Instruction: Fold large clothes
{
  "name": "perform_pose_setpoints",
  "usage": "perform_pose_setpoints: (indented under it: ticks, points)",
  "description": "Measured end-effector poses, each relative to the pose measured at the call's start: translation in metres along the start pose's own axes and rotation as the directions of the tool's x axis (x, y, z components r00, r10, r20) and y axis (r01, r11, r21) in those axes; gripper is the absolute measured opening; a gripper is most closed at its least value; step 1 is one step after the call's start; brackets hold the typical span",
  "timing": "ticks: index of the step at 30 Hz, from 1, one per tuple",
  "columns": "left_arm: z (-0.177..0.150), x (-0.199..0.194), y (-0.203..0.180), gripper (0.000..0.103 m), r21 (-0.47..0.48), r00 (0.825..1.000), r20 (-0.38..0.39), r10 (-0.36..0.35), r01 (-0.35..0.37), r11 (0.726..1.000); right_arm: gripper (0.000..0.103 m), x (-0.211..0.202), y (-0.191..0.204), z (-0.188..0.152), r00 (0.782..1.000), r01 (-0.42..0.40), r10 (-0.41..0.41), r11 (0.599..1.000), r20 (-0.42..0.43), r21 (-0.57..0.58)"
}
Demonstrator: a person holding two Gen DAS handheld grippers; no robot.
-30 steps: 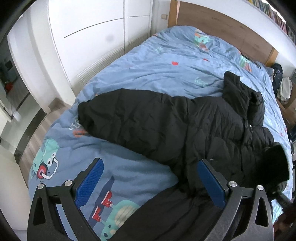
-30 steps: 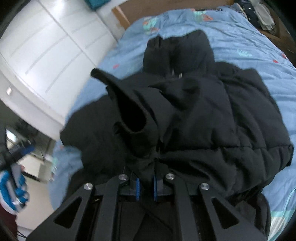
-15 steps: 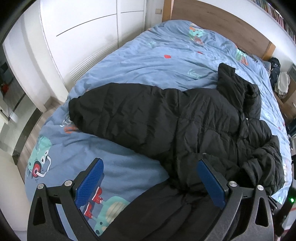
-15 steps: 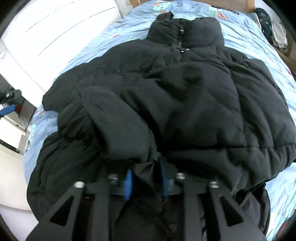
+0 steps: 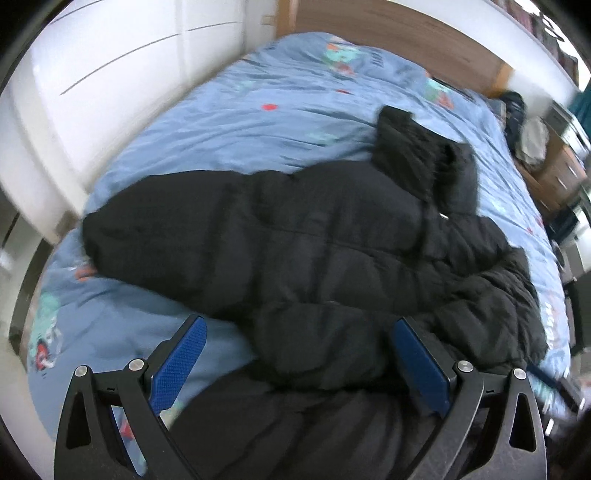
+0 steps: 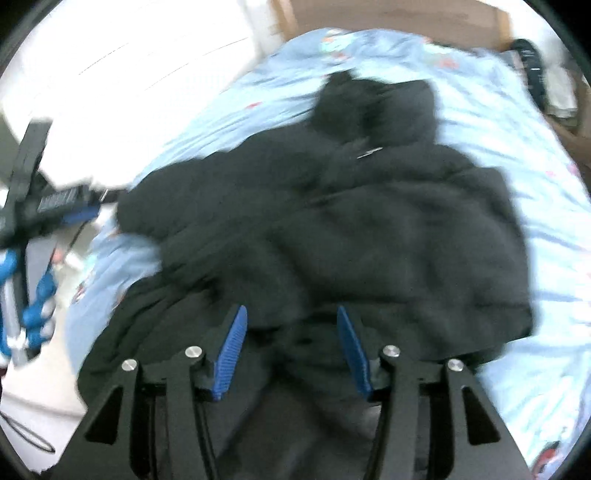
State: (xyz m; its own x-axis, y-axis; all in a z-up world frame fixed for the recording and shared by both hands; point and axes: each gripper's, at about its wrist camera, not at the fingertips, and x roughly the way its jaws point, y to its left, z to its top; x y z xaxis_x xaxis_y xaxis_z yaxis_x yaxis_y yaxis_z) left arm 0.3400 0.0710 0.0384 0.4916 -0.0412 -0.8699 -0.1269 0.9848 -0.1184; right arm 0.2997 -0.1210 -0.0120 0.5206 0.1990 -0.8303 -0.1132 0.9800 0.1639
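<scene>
A black puffer jacket (image 5: 332,251) lies spread on the blue bed cover (image 5: 258,122), collar toward the headboard, one sleeve folded across its front. My left gripper (image 5: 295,336) hovers wide open above the jacket's lower front, with nothing between its blue pads. In the right wrist view the same jacket (image 6: 369,229) fills the middle, blurred. My right gripper (image 6: 291,325) stands over the hem; its jaws are opening and the pads press on nothing, with the jacket's cloth below the gap. The left gripper (image 6: 55,210) shows at the far left of that view.
White wardrobe doors (image 5: 110,85) run along the bed's left side. A wooden headboard (image 5: 388,29) stands at the far end. A wooden drawer unit (image 5: 554,173) with clothes piled near it is on the right. A strip of floor (image 5: 22,280) shows left of the bed.
My right gripper has let go of the sleeve it held up, and the sleeve now lies folded across the jacket. The left gripper has shifted right over the jacket, still open.
</scene>
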Motion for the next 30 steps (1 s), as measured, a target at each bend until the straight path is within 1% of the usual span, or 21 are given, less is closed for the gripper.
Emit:
perform_pose_setpoints:
  ticks: [1, 2, 4, 6, 8, 10, 14, 17, 21, 23, 27, 30]
  points:
    - [-0.001, 0.004, -0.013, 0.100, 0.025, 1.000, -0.001, -0.016, 0.016, 1.000, 0.050, -0.003, -0.010, 0.004, 1.000, 0.029, -0.029, 1.000, 0.007, 0.007]
    - [-0.001, 0.007, -0.024, 0.100, 0.045, 1.000, -0.002, -0.027, 0.027, 0.999, 0.050, -0.006, -0.029, 0.011, 0.997, 0.079, -0.079, 0.997, 0.017, 0.023]
    - [-0.001, 0.016, -0.051, 0.100, 0.090, 0.998, -0.006, -0.064, 0.065, 0.994, 0.050, -0.008, -0.055, 0.022, 0.989, 0.141, -0.143, 0.989, 0.027, 0.051]
    - [-0.002, 0.024, -0.078, 0.100, 0.135, 0.995, -0.012, -0.099, 0.100, 0.986, 0.050, -0.007, -0.077, 0.033, 0.982, 0.182, -0.184, 0.981, 0.030, 0.072]
    - [-0.002, 0.034, -0.104, 0.100, 0.177, 0.992, -0.018, -0.127, 0.128, 0.976, 0.050, -0.004, -0.093, 0.043, 0.976, 0.210, -0.213, 0.974, 0.034, 0.080]
    - [-0.003, 0.045, -0.128, 0.100, 0.210, 0.989, -0.025, -0.147, 0.149, 0.966, 0.050, 0.004, -0.104, 0.052, 0.975, 0.218, -0.221, 0.972, 0.030, 0.084]
    - [-0.008, 0.073, -0.160, 0.100, 0.248, 0.988, -0.046, -0.145, 0.152, 0.957, 0.050, 0.021, -0.118, 0.055, 0.975, 0.220, -0.222, 0.971, 0.013, 0.091]
    - [-0.017, 0.104, -0.166, 0.100, 0.251, 0.989, -0.090, -0.116, 0.135, 0.958, 0.050, 0.040, -0.124, 0.051, 0.975, 0.222, -0.221, 0.971, -0.017, 0.088]
    - [-0.034, 0.128, -0.159, 0.100, 0.243, 0.987, -0.128, -0.092, 0.121, 0.962, 0.050, 0.062, -0.129, 0.038, 0.975, 0.221, -0.218, 0.971, -0.047, 0.092]
    - [-0.039, 0.136, -0.156, 0.101, 0.251, 0.988, -0.134, -0.083, 0.115, 0.961, 0.050, 0.071, -0.131, 0.031, 0.976, 0.214, -0.210, 0.972, -0.052, 0.092]
    - [-0.045, 0.142, -0.158, 0.101, 0.274, 0.989, -0.133, -0.071, 0.106, 0.956, 0.051, 0.089, -0.133, 0.019, 0.973, 0.227, -0.223, 0.971, -0.056, 0.081]
    - [-0.045, 0.140, -0.157, 0.101, 0.284, 0.988, -0.137, -0.067, 0.104, 0.953, 0.051, 0.094, -0.133, 0.017, 0.971, 0.236, -0.231, 0.968, -0.065, 0.091]
